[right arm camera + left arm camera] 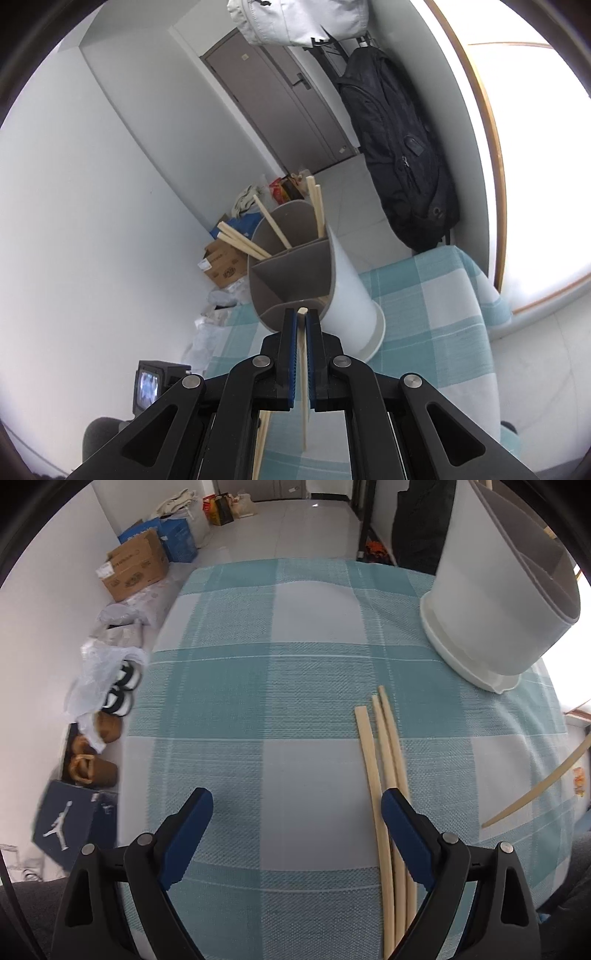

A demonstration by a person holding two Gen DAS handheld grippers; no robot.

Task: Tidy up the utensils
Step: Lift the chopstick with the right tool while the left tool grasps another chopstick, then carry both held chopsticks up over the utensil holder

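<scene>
Three pale wooden chopsticks (384, 760) lie side by side on the teal checked tablecloth (258, 686), right of centre in the left wrist view. My left gripper (297, 806) is open and empty above the cloth; its right finger (402, 827) overlaps the chopsticks. A white utensil holder (491, 602) with grey dividers stands at the far right. In the right wrist view my right gripper (303, 319) is shut on a single chopstick (303, 373), its tip near the holder's rim (291, 258). Several chopsticks (243, 242) stand in the holder's far compartments. The held chopstick also shows in the left wrist view (543, 786).
Cardboard boxes (135, 568), bags and shoes (122, 690) lie on the floor left of the table. A black backpack (399, 147) hangs at the wall behind the holder. A dark shoebox (70, 823) sits by the table's near left corner.
</scene>
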